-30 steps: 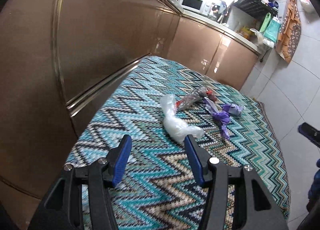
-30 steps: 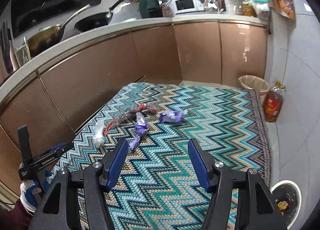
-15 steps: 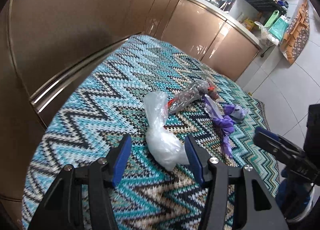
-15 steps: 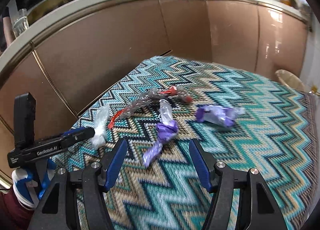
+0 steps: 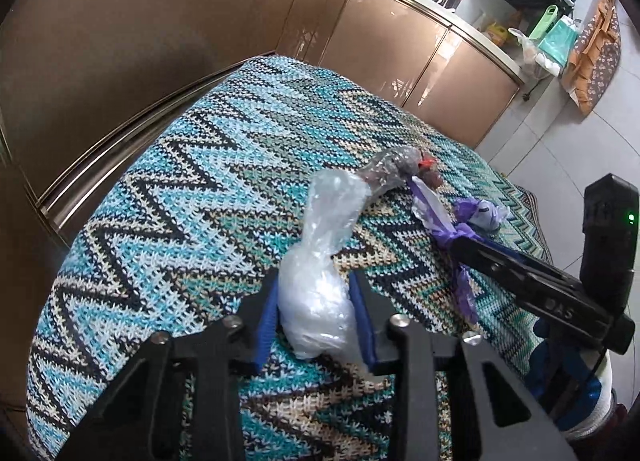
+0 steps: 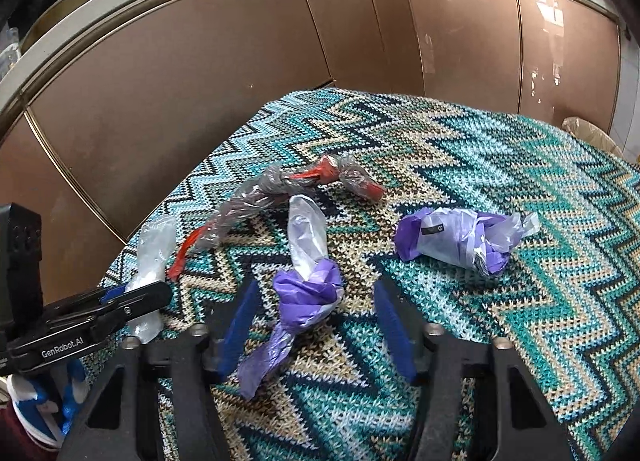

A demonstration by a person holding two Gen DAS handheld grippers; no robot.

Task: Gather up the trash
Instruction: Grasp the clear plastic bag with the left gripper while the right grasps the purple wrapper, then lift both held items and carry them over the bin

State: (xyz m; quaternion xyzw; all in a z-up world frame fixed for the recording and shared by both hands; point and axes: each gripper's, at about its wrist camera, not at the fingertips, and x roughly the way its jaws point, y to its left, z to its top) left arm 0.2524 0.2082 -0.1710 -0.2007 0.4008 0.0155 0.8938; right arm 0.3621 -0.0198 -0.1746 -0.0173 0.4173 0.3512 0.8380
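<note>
Trash lies on a zigzag rug [image 5: 180, 201]. My left gripper [image 5: 316, 301] is closing, and its blue pads touch both sides of a clear plastic bag [image 5: 316, 261]. My right gripper [image 6: 316, 287] is closing too. A twisted purple bag [image 6: 308, 289] lies between its pads with gaps on both sides. A crumpled purple-and-white wrapper [image 6: 460, 237] lies to that bag's right. Behind it stretches a long clear wrapper with red ends [image 6: 280, 189]. In the right wrist view the left gripper [image 6: 136, 297] shows at the left edge, around the clear plastic bag [image 6: 154, 245].
Brown cabinet fronts [image 6: 200, 81] run close along the rug's far and left sides. A lined bin [image 6: 592, 133] stands past the rug at the right. A blue and white shoe [image 6: 40, 401] is at the lower left. White floor tiles [image 5: 560, 133] lie beyond the rug.
Both grippers came down and forward to the rug. The left one's jaws have narrowed onto the clear bag. The right one's jaws have narrowed around the purple bag.
</note>
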